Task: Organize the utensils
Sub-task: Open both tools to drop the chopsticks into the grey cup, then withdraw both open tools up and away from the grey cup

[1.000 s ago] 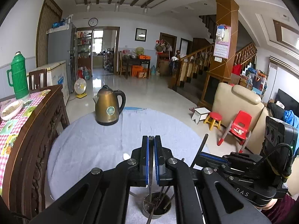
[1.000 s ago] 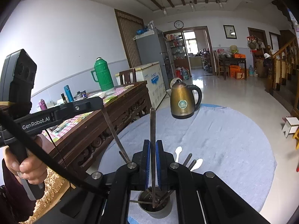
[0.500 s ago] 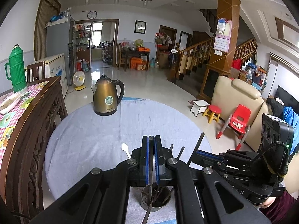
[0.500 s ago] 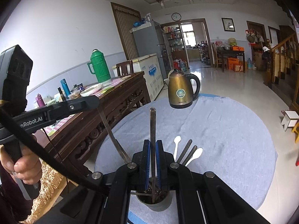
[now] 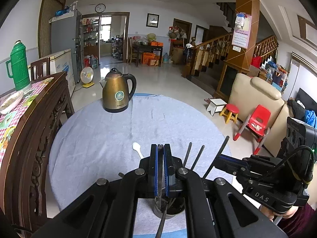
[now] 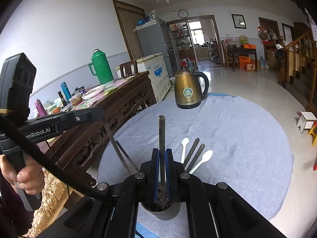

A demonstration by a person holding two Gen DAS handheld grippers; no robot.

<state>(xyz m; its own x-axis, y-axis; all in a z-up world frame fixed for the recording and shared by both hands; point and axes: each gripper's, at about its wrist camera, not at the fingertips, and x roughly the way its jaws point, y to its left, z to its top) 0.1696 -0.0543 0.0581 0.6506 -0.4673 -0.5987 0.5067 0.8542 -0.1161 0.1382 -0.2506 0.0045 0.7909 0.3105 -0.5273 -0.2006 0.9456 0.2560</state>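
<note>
Two handheld grippers poised over a small round metal cup [image 6: 160, 208] at the near edge of a round table draped in pale blue-grey towelling [image 6: 237, 130].

Right gripper [image 6: 162, 154]: blue-padded fingers pressed together on a dark, slim chopstick [image 6: 161, 130], held upright with its lower end down inside the cup among other dark sticks. Left gripper [image 5: 160, 152]: fingers likewise clamped on a thin dark utensil [image 5: 162, 214] running down toward the same cup [image 5: 168, 211] (which kind cannot be told; only a narrow edge visible). In the right wrist view, the same gripper [image 6: 103, 117] entering from the left, a grey strip hanging slantwise from its tips toward the cup.

On the cloth just beyond the cup: two white plastic spoons [image 6: 184, 146] with two dark chopsticks [image 6: 193, 151] lying between them, all close together and fanned slightly.

Farther back on the table, a brass-coloured electric kettle [image 6: 188, 91] with black handle and round green badge. To the left, a carved dark wooden sideboard [image 6: 122, 107] with checked cloth, a ribbed green thermos [image 6: 101, 67] and small bottles. Glossy tiled floor behind; cream sofa [image 5: 255, 97], red child's chair [image 5: 257, 121] and red stool [image 5: 230, 112] to the right.
</note>
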